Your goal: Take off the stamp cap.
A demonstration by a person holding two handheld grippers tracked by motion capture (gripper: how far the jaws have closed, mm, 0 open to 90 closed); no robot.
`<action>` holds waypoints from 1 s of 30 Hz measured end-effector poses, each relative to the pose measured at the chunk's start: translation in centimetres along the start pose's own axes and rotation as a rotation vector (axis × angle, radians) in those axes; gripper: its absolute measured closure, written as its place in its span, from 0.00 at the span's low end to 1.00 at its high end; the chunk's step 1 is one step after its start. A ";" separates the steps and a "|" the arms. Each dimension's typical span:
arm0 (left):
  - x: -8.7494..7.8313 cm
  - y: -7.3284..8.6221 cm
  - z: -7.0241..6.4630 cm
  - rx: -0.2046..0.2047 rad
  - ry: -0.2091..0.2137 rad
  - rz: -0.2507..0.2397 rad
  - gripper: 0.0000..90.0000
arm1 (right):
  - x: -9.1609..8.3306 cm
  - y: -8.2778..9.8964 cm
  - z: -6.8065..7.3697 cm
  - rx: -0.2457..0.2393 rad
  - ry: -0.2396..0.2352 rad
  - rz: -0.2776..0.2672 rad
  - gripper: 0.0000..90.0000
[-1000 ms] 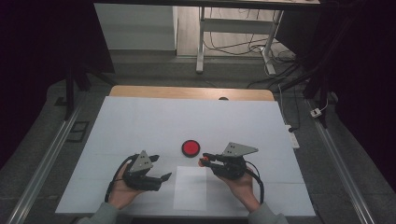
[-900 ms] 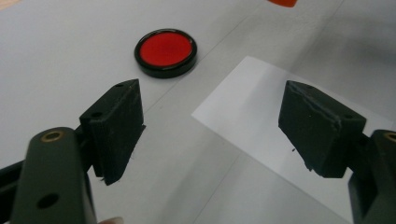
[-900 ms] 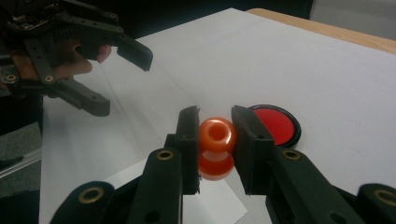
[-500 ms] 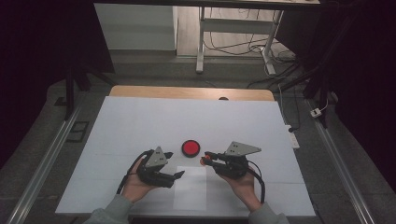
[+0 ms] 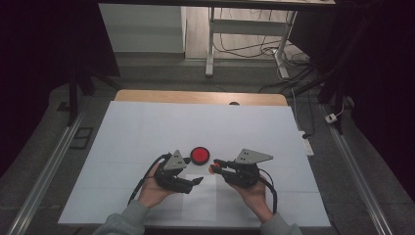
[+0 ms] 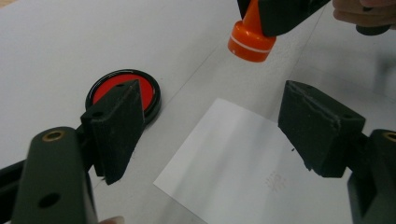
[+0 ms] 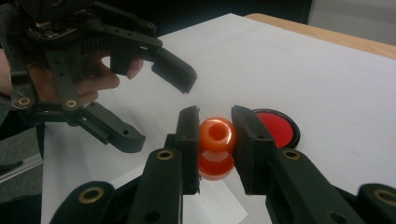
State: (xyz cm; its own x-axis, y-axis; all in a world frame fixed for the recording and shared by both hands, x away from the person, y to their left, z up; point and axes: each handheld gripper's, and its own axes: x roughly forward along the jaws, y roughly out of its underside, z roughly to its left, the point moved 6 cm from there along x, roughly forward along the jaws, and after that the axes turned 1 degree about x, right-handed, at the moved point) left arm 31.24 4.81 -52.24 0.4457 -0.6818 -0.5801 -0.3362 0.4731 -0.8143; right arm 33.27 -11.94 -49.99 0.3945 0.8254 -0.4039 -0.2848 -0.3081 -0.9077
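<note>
Since a second ago, the left gripper (image 5: 195,181) has slid right across the high view, closer to the middle, and its jaws gape wide with nothing in them. The right gripper (image 5: 215,166) has not moved and is clenched on an orange stamp (image 7: 215,145), held just above the table right of the middle of the high view.

A red ink pad (image 5: 199,155) lies open just left of the stamp, near the middle of that view. A small sheet of paper (image 6: 261,172) lies below it, between the two hands. In the left gripper view the sheet bears one faint mark at the lower right, so a clear print probably has yet to be made.

The white table top (image 5: 147,127) has a wooden strip along its far edge. Beyond it the room is dark, with a grey floor, metal legs and loose cables.
</note>
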 end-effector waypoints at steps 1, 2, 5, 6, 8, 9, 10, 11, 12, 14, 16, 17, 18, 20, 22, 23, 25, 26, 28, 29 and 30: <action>0.2 0.0 0.0 -0.003 0.007 -0.002 0.25 | 0.1 0.0 0.0 -0.001 -0.001 0.002 0.80; 0.4 0.0 0.0 -0.003 0.010 0.000 0.25 | 0.2 0.0 0.1 0.000 -0.001 0.001 0.80; 1.0 0.1 -0.1 0.006 0.016 0.014 0.25 | 0.3 -0.1 0.2 0.001 -0.011 0.001 0.80; 1.1 0.1 -0.2 0.005 0.020 0.014 0.25 | 0.3 -0.1 0.3 0.001 -0.011 -0.003 0.80; 1.3 0.0 -0.4 0.013 0.023 0.017 0.25 | 0.3 -0.2 0.3 0.004 -0.015 -0.003 0.80; 1.4 0.0 -0.5 0.016 0.024 0.017 0.25 | 0.3 -0.2 0.3 0.007 -0.017 -0.003 0.80; 1.4 0.0 -0.6 0.019 0.025 0.018 0.25 | 0.3 -0.2 0.3 0.008 -0.017 -0.003 0.80; 1.4 0.0 -0.6 0.020 0.025 0.018 0.26 | 0.4 -0.2 0.3 0.008 -0.017 -0.003 0.80; 1.4 -0.1 -0.7 0.020 0.026 0.017 0.26 | 0.4 -0.2 0.3 0.007 -0.018 -0.003 0.80; 1.5 -0.1 -0.7 0.017 0.027 0.015 0.26 | 0.4 -0.1 0.4 0.006 -0.021 -0.001 0.80; 1.6 -0.1 -0.7 0.017 0.028 0.014 0.26 | 0.6 -0.1 0.4 0.005 -0.022 0.003 0.80; 1.6 -0.1 -0.7 0.017 0.028 0.014 0.26 | 0.6 -0.1 0.4 0.005 -0.022 0.003 0.80; 1.7 -0.1 -0.8 0.017 0.030 0.015 0.26 | 0.6 -0.1 0.4 0.006 -0.023 0.003 0.80; 1.8 -0.1 -0.8 0.016 0.025 0.017 0.27 | 0.7 0.0 0.4 0.006 -0.024 0.003 0.80; 1.9 -0.1 -0.8 0.015 0.019 0.021 0.29 | 0.7 0.0 0.5 0.006 -0.025 0.005 0.80; 1.9 -0.1 -0.8 0.013 0.018 0.022 0.29 | 0.8 0.0 0.5 0.007 -0.025 0.002 0.80; 2.0 -0.1 -0.9 0.011 0.016 0.020 0.30 | 0.8 0.0 0.5 0.008 -0.027 0.003 0.80; 2.0 -0.1 -0.9 0.011 0.016 0.019 0.30 | 0.8 0.0 0.5 0.007 -0.029 0.007 0.80; 2.1 -0.2 -1.0 0.014 0.016 0.020 0.30 | 0.9 0.0 0.6 0.005 -0.030 0.009 0.80; 2.2 -0.2 -1.0 0.017 0.016 0.022 0.30 | 0.9 0.0 0.6 0.004 -0.032 0.011 0.80; 2.2 -0.2 -1.1 0.019 0.018 0.022 0.30 | 1.0 0.0 0.6 0.004 -0.031 0.010 0.80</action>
State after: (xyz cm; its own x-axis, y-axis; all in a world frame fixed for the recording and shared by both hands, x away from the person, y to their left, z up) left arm 31.38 2.62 -53.39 0.4232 -0.6807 -0.5979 -0.3303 0.4986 -0.8014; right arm 33.12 -10.88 -50.34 0.3641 0.8366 -0.4093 -0.2917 -0.3149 -0.9032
